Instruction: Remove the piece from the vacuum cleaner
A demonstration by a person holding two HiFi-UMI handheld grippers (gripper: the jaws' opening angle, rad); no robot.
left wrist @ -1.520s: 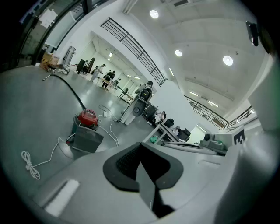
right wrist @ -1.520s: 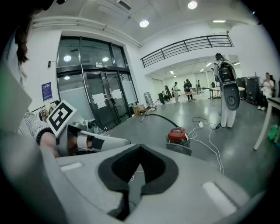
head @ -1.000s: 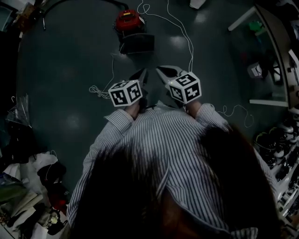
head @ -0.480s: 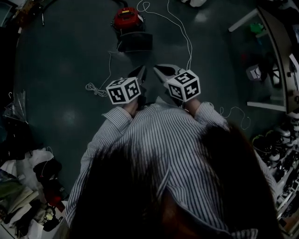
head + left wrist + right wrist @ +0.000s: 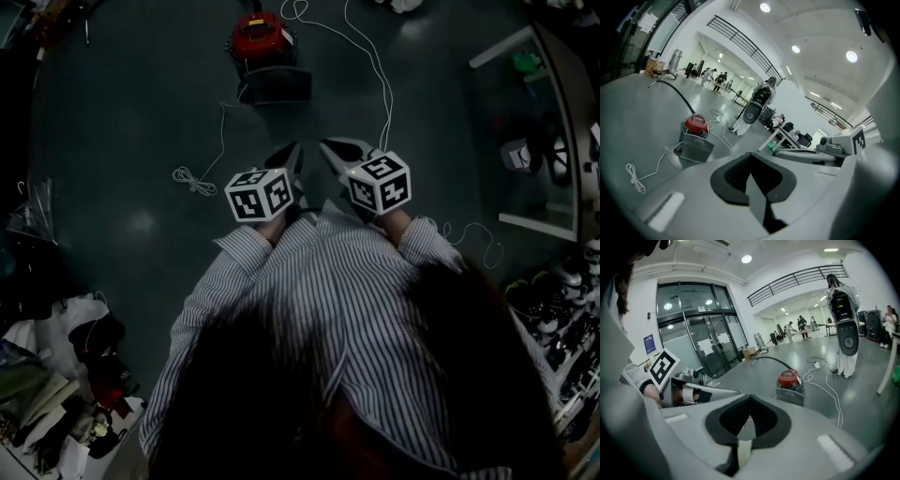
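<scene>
A red canister vacuum cleaner (image 5: 258, 36) with a grey box-shaped part (image 5: 275, 85) in front of it stands on the floor ahead, at the top of the head view. It also shows in the left gripper view as the vacuum cleaner (image 5: 695, 124) and in the right gripper view as the vacuum cleaner (image 5: 789, 378). My left gripper (image 5: 294, 155) and right gripper (image 5: 329, 148) are held side by side in front of my chest, well short of it. Both are shut and hold nothing. A black hose (image 5: 679, 95) runs away from the vacuum.
White cables (image 5: 370, 56) snake over the dark floor, with a small coil (image 5: 190, 179) at the left. Clutter and bags (image 5: 56, 366) lie at the lower left. A white-framed table (image 5: 539, 131) and shelves stand at the right. A tall robot (image 5: 844, 319) stands beyond the vacuum; people stand far off.
The grippers have sunk slightly in the head view, the left one also a little to the right; the vacuum sits a little higher in the picture. Both stay shut.
</scene>
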